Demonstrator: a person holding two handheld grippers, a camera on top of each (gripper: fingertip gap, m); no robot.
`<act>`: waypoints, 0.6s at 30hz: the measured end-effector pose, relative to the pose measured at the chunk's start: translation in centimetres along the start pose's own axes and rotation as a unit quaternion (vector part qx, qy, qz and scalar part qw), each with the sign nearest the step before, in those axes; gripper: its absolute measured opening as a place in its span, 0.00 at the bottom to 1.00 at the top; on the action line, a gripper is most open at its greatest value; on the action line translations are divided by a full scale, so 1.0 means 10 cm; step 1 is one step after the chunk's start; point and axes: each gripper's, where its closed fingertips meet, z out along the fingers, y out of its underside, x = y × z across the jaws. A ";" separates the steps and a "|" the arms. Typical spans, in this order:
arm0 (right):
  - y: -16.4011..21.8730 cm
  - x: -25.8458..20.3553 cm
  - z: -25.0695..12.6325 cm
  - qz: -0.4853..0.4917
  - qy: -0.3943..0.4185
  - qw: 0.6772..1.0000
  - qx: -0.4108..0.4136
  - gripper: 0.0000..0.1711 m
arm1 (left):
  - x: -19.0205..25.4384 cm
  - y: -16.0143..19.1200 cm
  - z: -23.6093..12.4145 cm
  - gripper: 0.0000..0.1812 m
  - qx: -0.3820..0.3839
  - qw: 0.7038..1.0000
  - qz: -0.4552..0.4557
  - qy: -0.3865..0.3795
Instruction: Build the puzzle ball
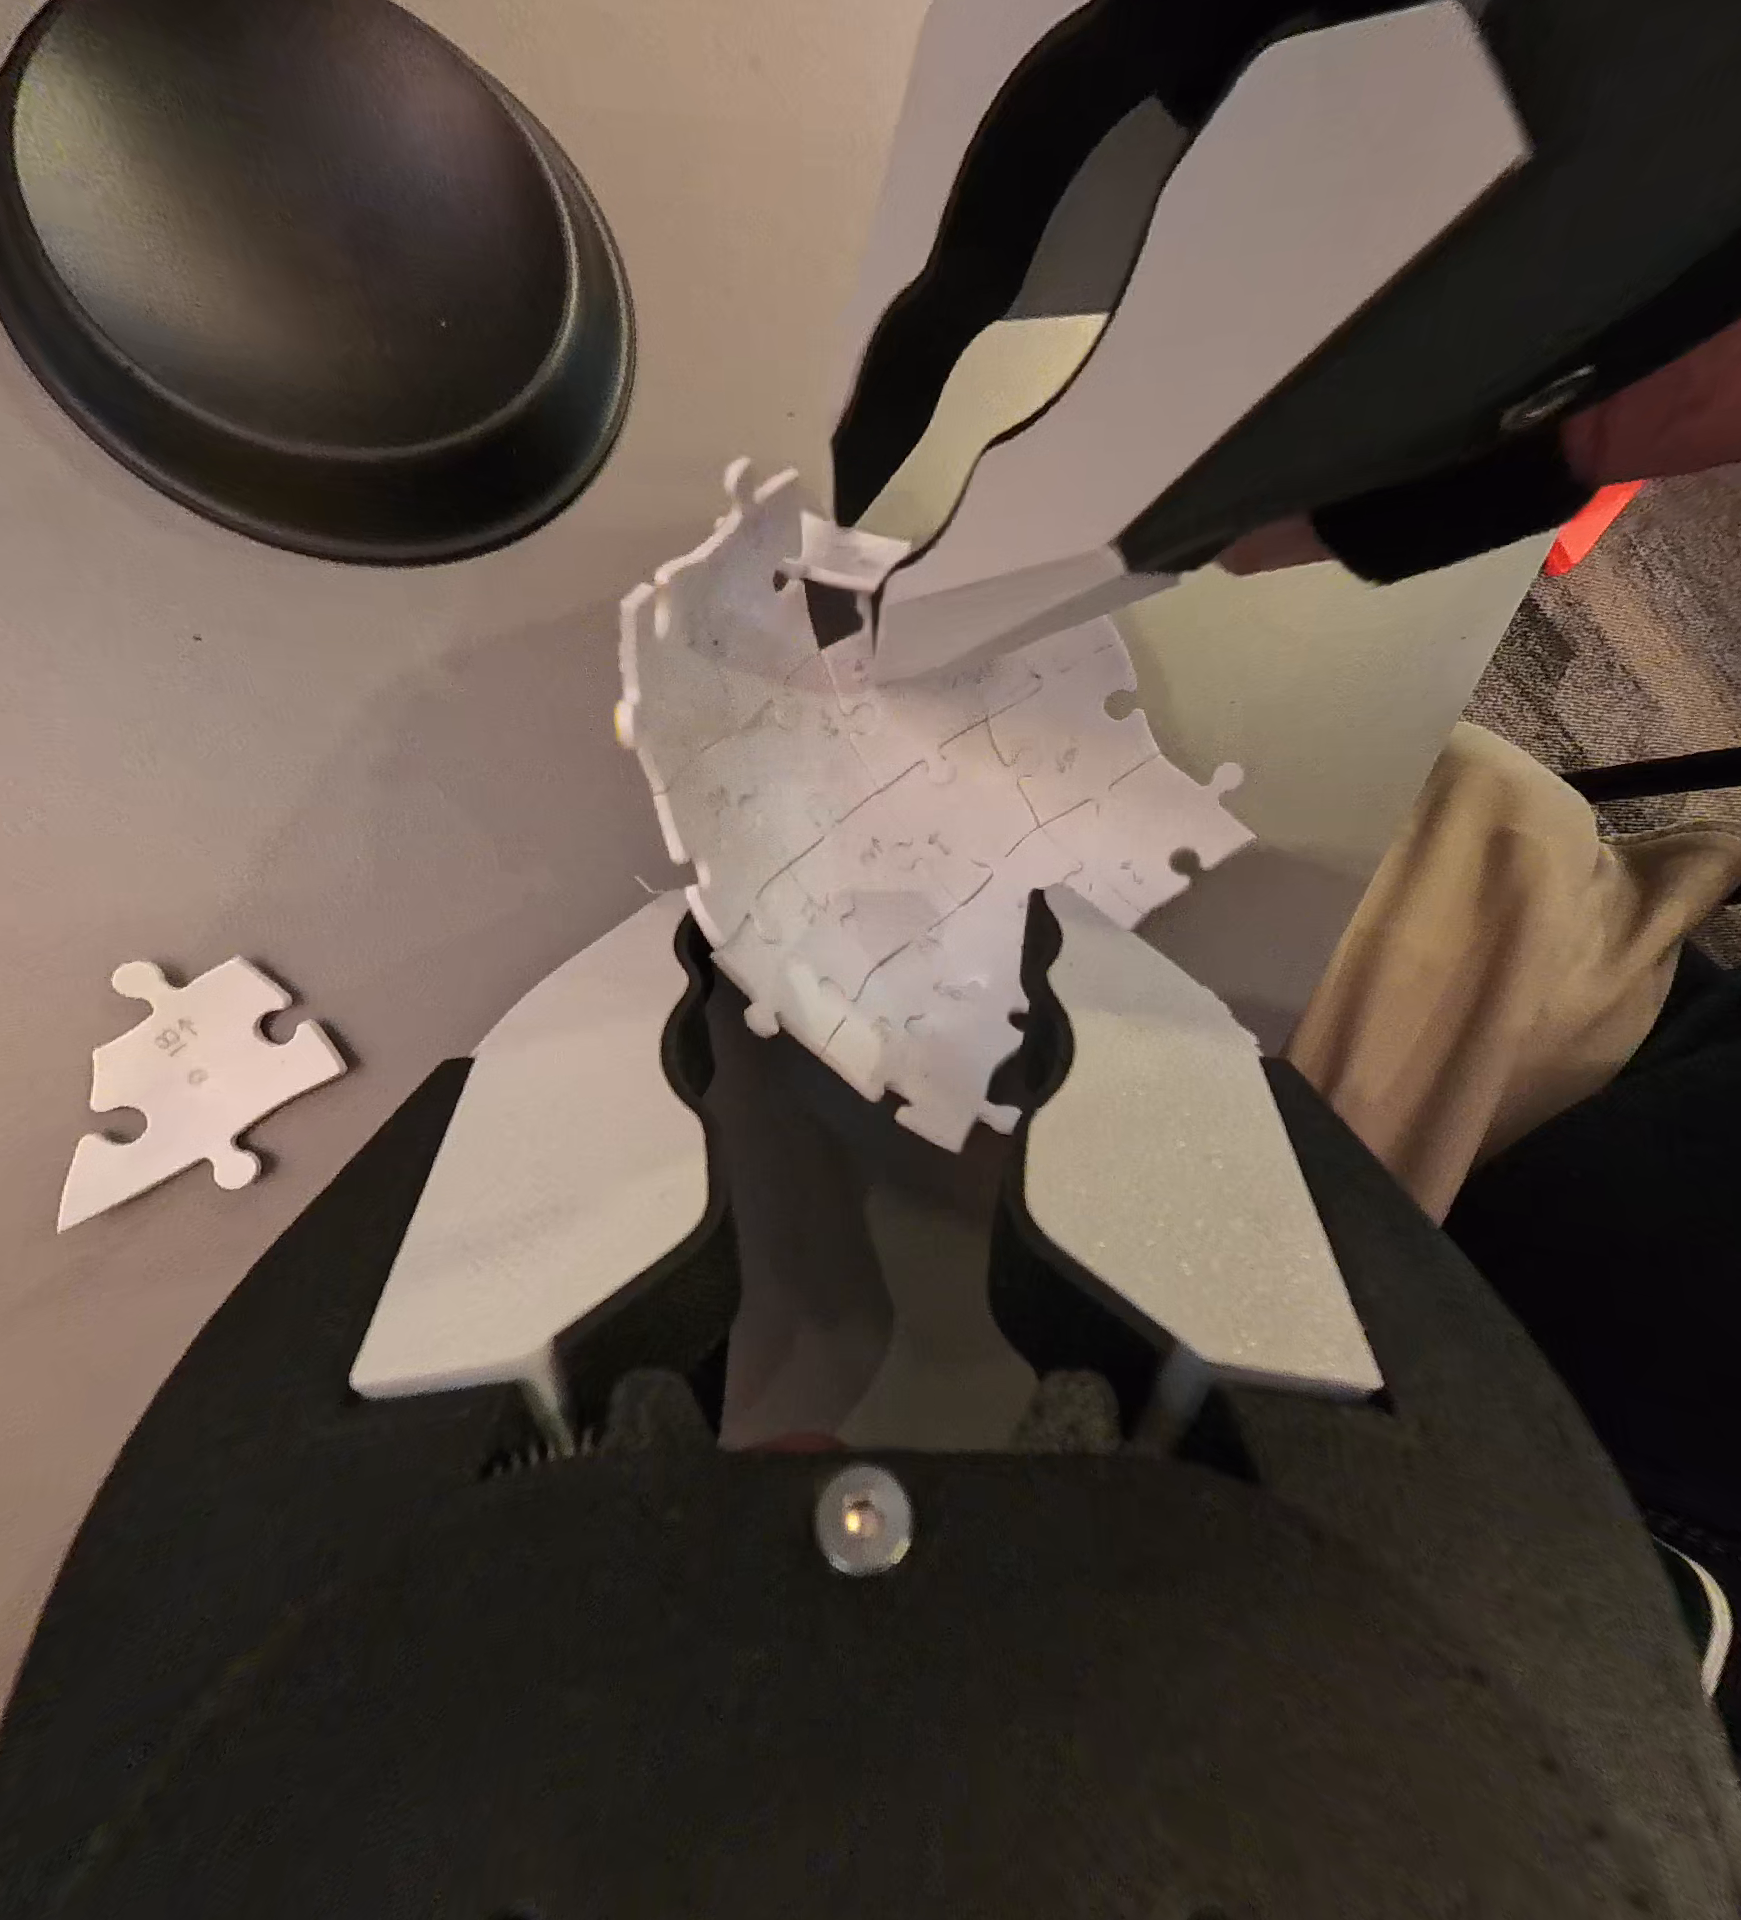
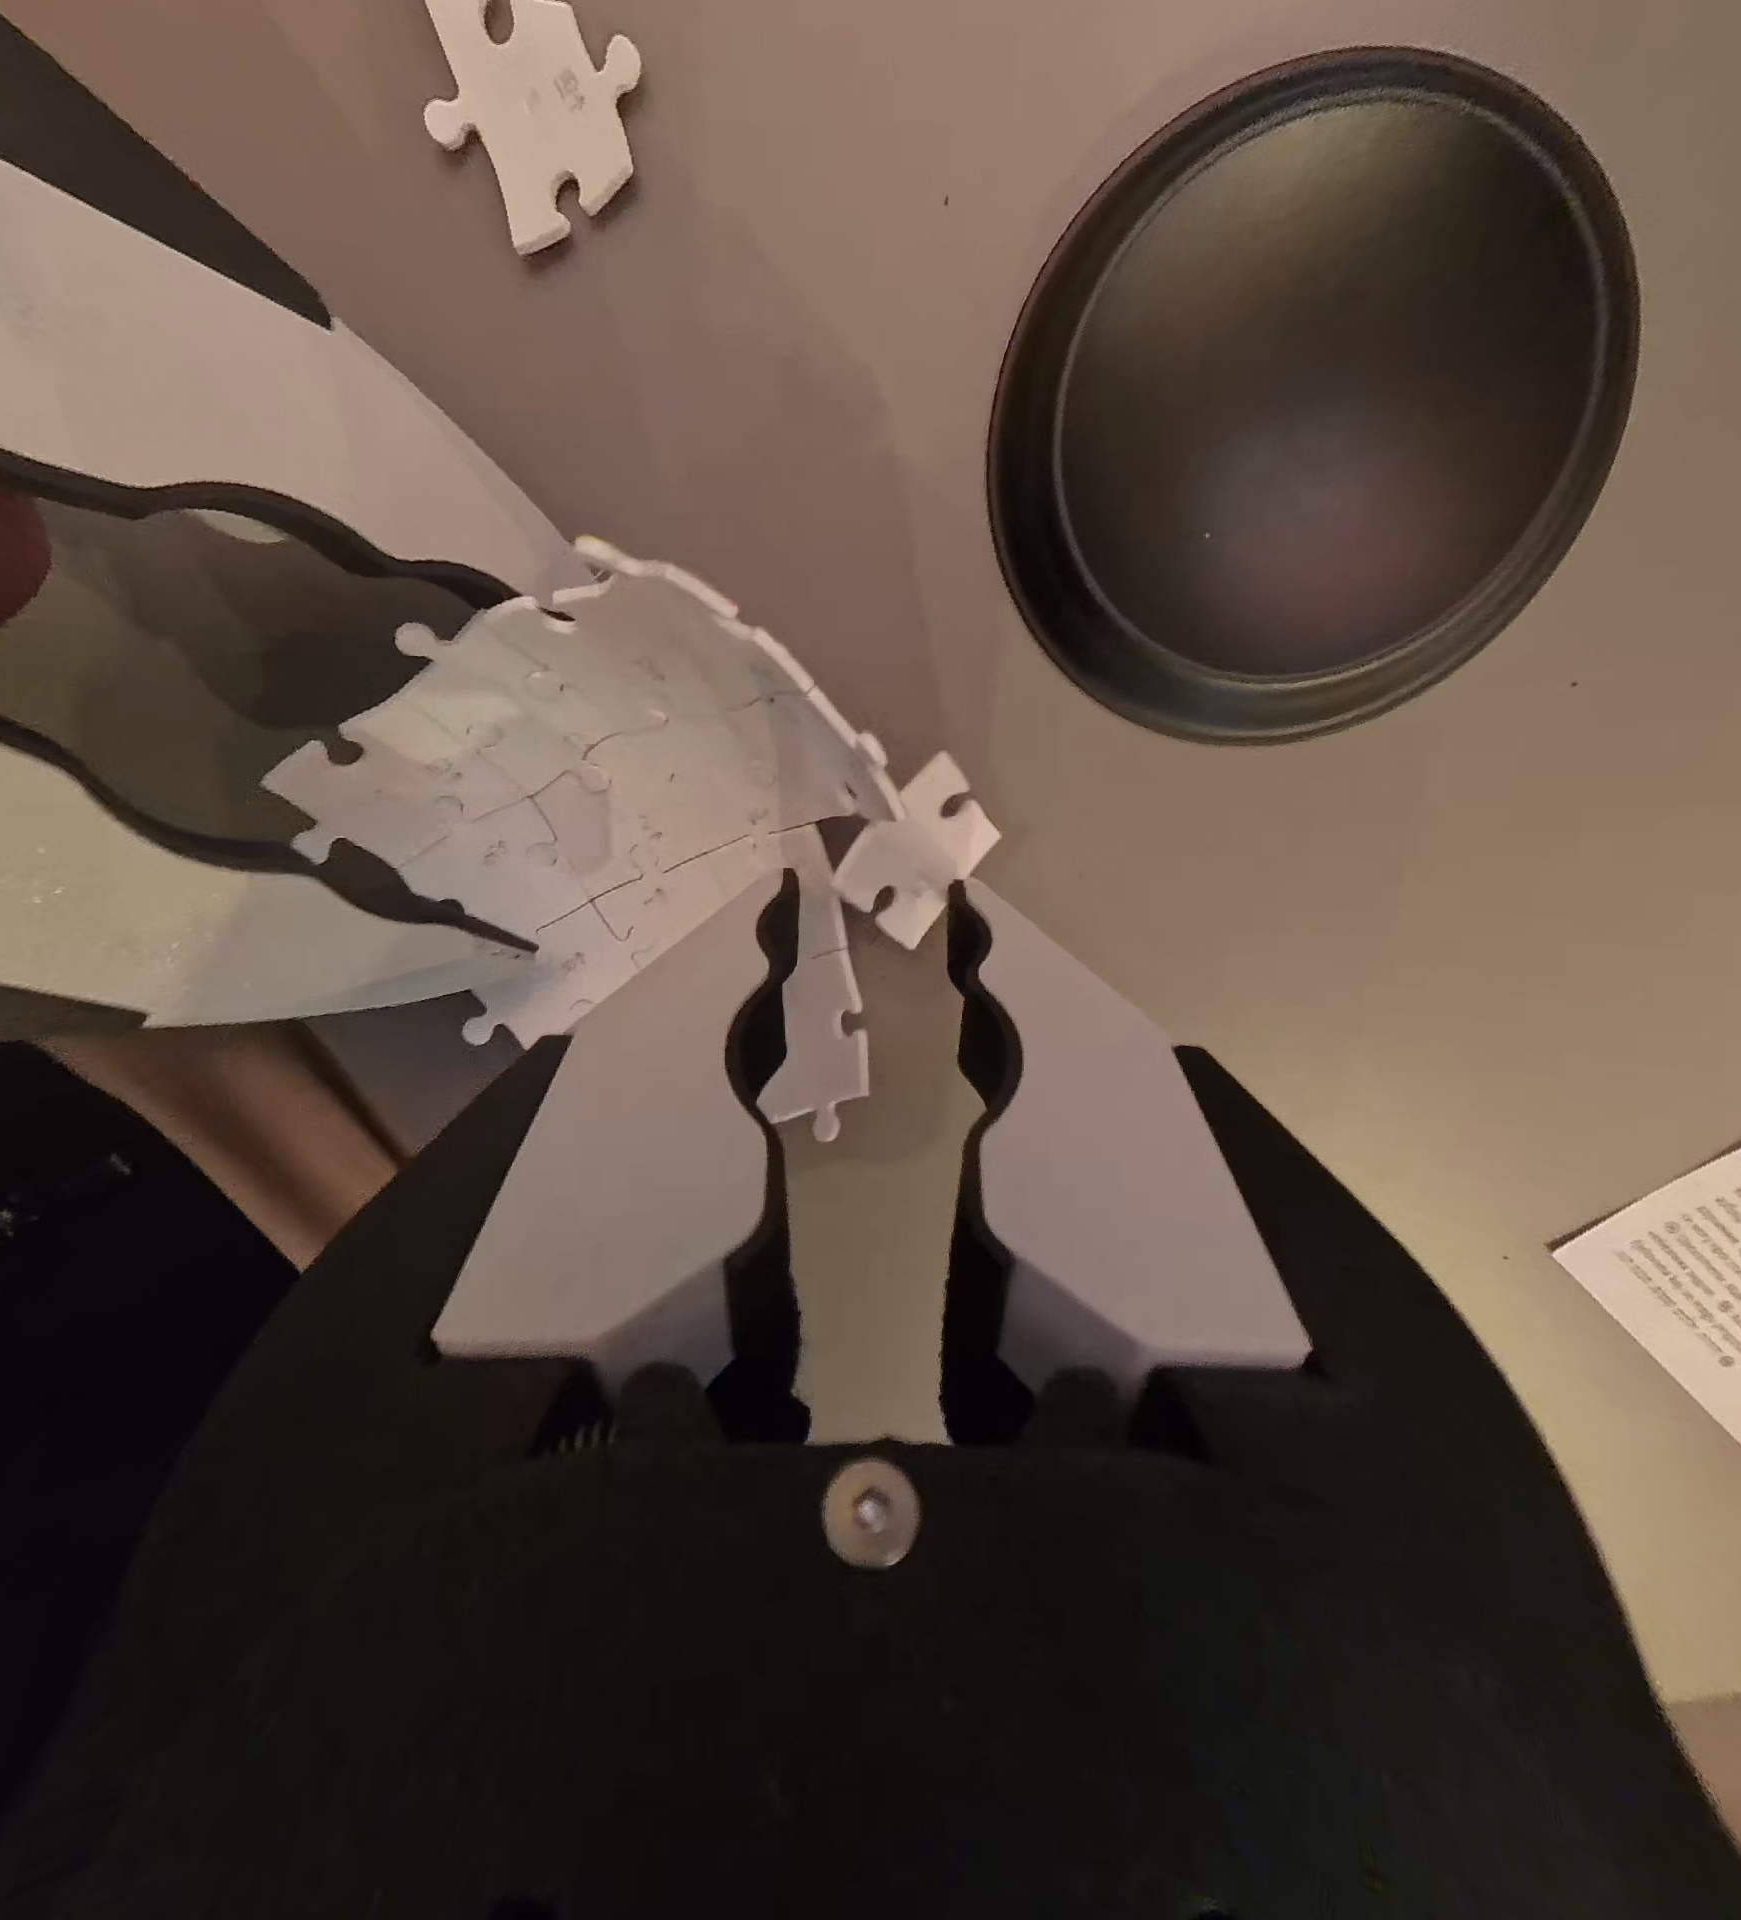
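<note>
A curved white shell of joined pieces, the partial puzzle ball [image 1: 897, 790], sits between the fingers of my left gripper [image 1: 866, 925], which is shut on it by its edges, above the grey table. It also shows in the right wrist view [image 2: 585, 769], with the left gripper [image 2: 507, 769] coming in from the left. My right gripper [image 2: 873, 888] is shut on a small white puzzle piece [image 2: 913, 847] at the shell's far edge. In the left wrist view the right gripper [image 1: 861, 566] reaches in from the upper right with that piece [image 1: 840, 556] against the shell's top rim.
One loose white puzzle piece [image 1: 191, 1081] lies flat on the table, also seen in the right wrist view [image 2: 544, 114]. A black bowl [image 1: 294, 260] [image 2: 1313, 395] stands beyond the shell. A printed paper sheet [image 2: 1728, 1299] lies at the right. A person's tan-trousered leg [image 1: 1468, 935] is beside the table edge. There is about 6 centimetres between the tips of the two grippers. My right gripper's tips are some 8 centimetres from the black bowl [image 1: 294, 260]. The right camera catches it too, in the right wrist view [image 2: 1172, 360].
</note>
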 end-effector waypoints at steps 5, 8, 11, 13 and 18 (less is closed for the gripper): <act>0.05 0.01 -0.10 0.012 -0.028 0.999 0.011 0.15 | 0.00 0.00 0.00 0.32 -0.001 1.000 -0.002 0.000; 0.00 0.00 -0.21 0.016 -0.051 0.998 0.040 0.12 | -0.01 -0.01 -0.02 0.33 0.001 1.000 -0.006 0.002; 0.00 0.05 -0.24 0.014 -0.050 0.998 0.045 0.12 | -0.02 -0.03 -0.06 0.34 0.005 1.000 -0.008 0.008; -0.03 0.02 -0.23 0.007 -0.058 0.997 0.056 0.14 | -0.05 -0.08 -0.12 0.34 0.011 1.000 -0.005 0.006; -0.04 0.07 -0.17 -0.016 -0.035 0.998 0.059 0.14 | -0.19 -0.25 -0.15 0.35 -0.002 1.000 0.022 -0.010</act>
